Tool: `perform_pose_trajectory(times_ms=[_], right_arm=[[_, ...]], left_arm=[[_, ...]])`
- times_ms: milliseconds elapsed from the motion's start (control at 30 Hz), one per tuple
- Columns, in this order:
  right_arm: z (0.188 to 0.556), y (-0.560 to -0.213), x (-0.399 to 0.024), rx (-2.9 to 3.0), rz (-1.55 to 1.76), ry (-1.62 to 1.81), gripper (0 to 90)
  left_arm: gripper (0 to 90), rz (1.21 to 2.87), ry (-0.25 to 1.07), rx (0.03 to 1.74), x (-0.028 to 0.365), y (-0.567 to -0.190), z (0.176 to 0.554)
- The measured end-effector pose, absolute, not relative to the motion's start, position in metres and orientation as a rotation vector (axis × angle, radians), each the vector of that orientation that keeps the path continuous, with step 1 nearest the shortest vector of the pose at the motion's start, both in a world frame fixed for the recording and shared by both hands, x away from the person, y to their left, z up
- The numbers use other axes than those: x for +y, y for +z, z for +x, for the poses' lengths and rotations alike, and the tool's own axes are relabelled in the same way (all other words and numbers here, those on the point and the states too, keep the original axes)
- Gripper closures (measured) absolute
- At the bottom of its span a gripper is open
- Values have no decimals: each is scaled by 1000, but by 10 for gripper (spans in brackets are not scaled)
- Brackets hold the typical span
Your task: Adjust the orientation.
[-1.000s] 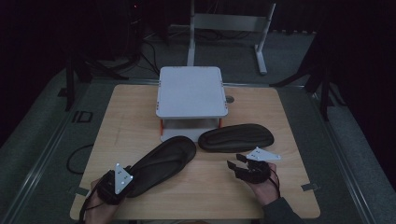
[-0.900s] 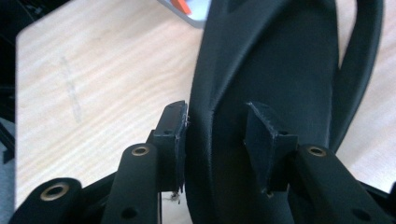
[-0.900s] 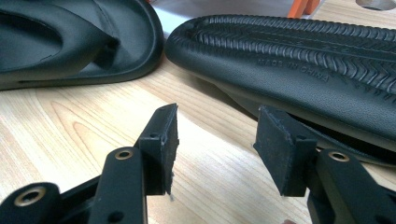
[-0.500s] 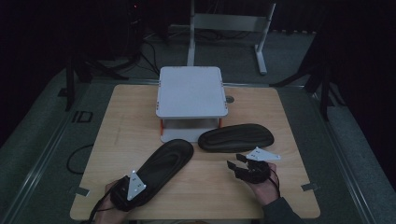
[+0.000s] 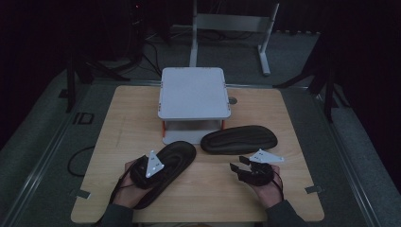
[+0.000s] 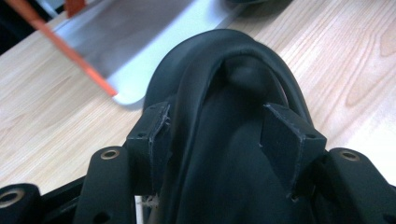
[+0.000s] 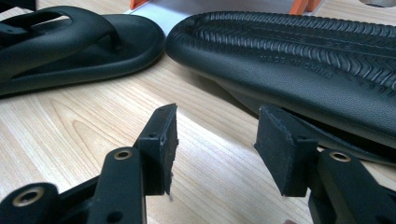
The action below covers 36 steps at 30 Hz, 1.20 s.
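Lettering "MADE IN CHINA" marks the upturned sandal (image 7: 299, 56); both jaws spread.

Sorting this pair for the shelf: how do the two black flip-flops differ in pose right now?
The left flip-flop lies strap-up, angled toward the white stand, between the left gripper jaws. The right flip-flop lies sole-up, crosswise, ahead of the open right gripper. Both are black, on the wooden table.

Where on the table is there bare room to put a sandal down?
Bare wood lies left of the white stand, out to the table edge, and right of it past the upturned sandal. The middle front is crowded: upright sandal, both grippers.
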State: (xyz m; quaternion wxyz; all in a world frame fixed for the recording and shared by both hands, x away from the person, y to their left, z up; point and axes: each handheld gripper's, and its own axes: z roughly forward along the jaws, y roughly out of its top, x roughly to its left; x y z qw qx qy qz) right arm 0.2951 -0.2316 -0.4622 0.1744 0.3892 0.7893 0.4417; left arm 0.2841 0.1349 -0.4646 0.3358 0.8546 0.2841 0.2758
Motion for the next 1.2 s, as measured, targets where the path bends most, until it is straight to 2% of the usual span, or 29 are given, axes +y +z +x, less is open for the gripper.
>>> perform_pose_trajectory(times_ms=[167, 367, 467, 667, 933, 967, 1000, 1100, 1200], right_arm=[[296, -462, -233, 2234, 1107, 1253, 476], [296, -463, -233, 2236, 1103, 1251, 476], [296, -463, -233, 2235, 1107, 1251, 477], [297, -463, -232, 2238, 1112, 1249, 476], [297, -463, -234, 2232, 1113, 1245, 476], [297, -462, -235, 2229, 1113, 1246, 476], [297, -462, -235, 2229, 1113, 1246, 476], [297, -461, -236, 2224, 1113, 1244, 476], [298, -460, -238, 2215, 1117, 1243, 474]], left_arm=[[487, 2245, 715, 765, 127, -470, 298], [700, 2202, 755, 853, 134, -469, 302], [752, 2172, 788, 907, 137, -467, 301], [793, 2100, 834, 1063, 142, -463, 305], [778, 2063, 862, 1162, 144, -463, 313], [738, 2067, 853, 1149, 143, -464, 313], [738, 2075, 852, 1140, 142, -464, 313], [616, 2109, 883, 1107, 136, -465, 310], [568, 2091, 890, 1099, 136, -461, 307]])
